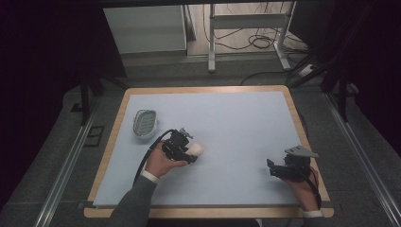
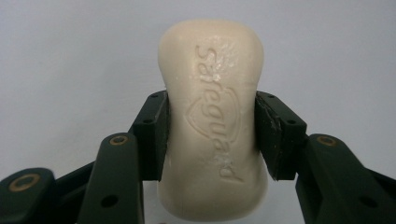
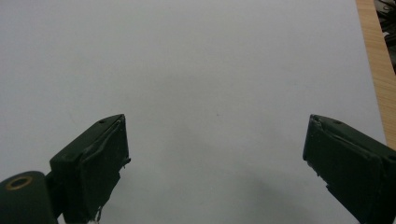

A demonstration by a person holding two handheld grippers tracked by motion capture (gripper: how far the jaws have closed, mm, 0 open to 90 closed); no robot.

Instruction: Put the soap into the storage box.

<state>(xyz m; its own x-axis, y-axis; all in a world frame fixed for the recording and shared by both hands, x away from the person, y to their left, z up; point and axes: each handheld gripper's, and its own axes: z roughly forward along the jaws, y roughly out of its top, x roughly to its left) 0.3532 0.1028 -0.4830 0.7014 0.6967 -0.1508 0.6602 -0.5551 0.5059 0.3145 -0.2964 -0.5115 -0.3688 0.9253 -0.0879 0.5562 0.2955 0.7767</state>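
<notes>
A pale blue mat point(image 1: 227, 123) covered the wooden table point(image 1: 302, 127), leaving a strip of bare wood around its edges. In the high view, the left gripper point(image 1: 189, 150) sat at the lower left of centre, held in the person's left hand point(image 1: 161, 163), with a grey sleeve point(image 1: 135, 203) running off the bottom edge of the frame. Its jaws were clamped on a cream-coloured bar of soap point(image 1: 196, 150), which stuck out toward the middle of the mat.

The left gripper view made the grip plain: the bar of soap point(image 2: 212, 119) stood lengthwise up the centre of the frame, its narrow waist pinched between the two black jaws, one pressed against each long side. A brand name was stamped into its upper face, running along the bar, with a shield-like outline beside it. The far end of the bar reached well past the jaw tips.

Above and to the left of that hand in the high view, near the mat's left edge, lay an oval soap dish point(image 1: 144, 123) with a ribbed inside, apart from the soap.

The right gripper point(image 1: 271, 166) rested at the lower right of the high view, in the person's right hand point(image 1: 302, 189), with a grey three-cornered plate point(image 1: 300, 152) on top. In the right gripper view its jaws stood wide apart over bare mat point(image 3: 210, 70), with nothing between them.
</notes>
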